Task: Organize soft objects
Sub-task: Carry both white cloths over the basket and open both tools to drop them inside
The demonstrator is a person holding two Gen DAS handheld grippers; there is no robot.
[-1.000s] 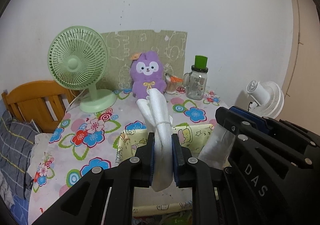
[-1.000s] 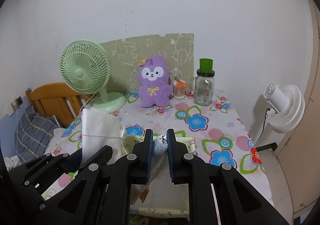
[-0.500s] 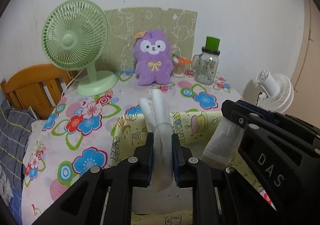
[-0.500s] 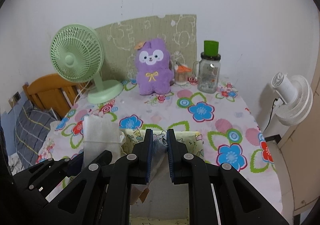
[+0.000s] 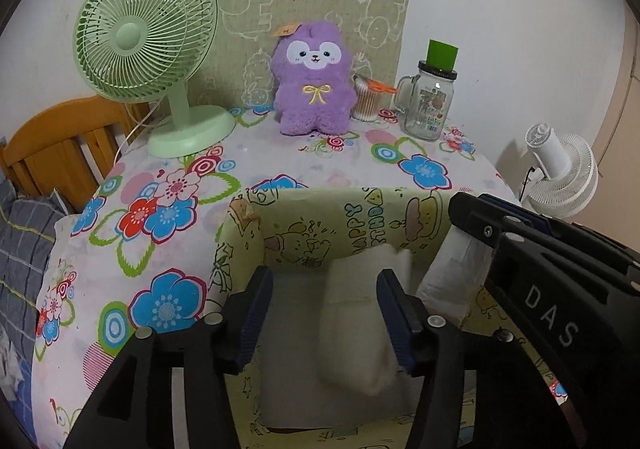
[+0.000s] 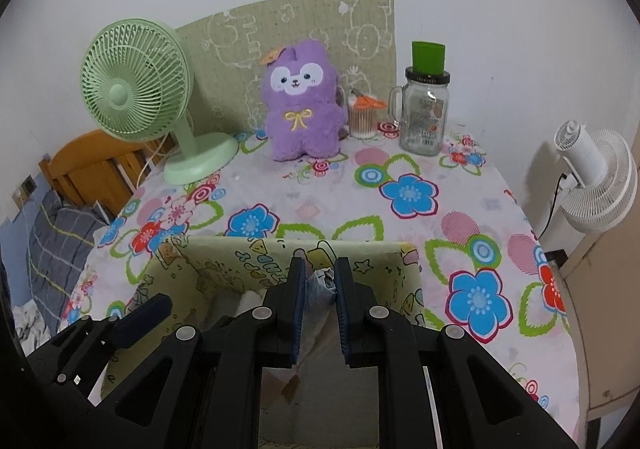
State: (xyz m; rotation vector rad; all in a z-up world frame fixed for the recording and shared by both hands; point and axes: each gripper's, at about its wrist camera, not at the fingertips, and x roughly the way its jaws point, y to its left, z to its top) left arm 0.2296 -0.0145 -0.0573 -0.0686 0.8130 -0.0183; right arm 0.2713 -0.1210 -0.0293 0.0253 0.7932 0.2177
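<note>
A yellow-green cartoon-print fabric box [image 5: 340, 209] stands at the near edge of the flowered table. My left gripper [image 5: 324, 281] hangs over its inside and its jaws are opening. A rolled white cloth [image 5: 356, 329] lies between them in the box, and the pads stand clear of it. My right gripper [image 6: 320, 273] is over the same box [image 6: 248, 249], shut on a pale crumpled soft bundle [image 6: 320, 287]. That bundle [image 5: 456, 269] hangs white at the right in the left wrist view. A purple plush toy [image 6: 300, 109] sits upright at the back of the table.
At the back stand a green desk fan [image 5: 148, 45], a cup of cotton swabs with orange scissors [image 6: 362, 117] and a glass jar with a green lid [image 6: 424, 113]. A white fan [image 6: 596, 177] is off the table's right edge. A wooden headboard [image 5: 60, 145] and bedding lie left.
Both grippers have sunk toward the box. The left jaws have spread apart and the white cloth has dropped from their grip into the box. The right gripper stays shut on its bundle.
</note>
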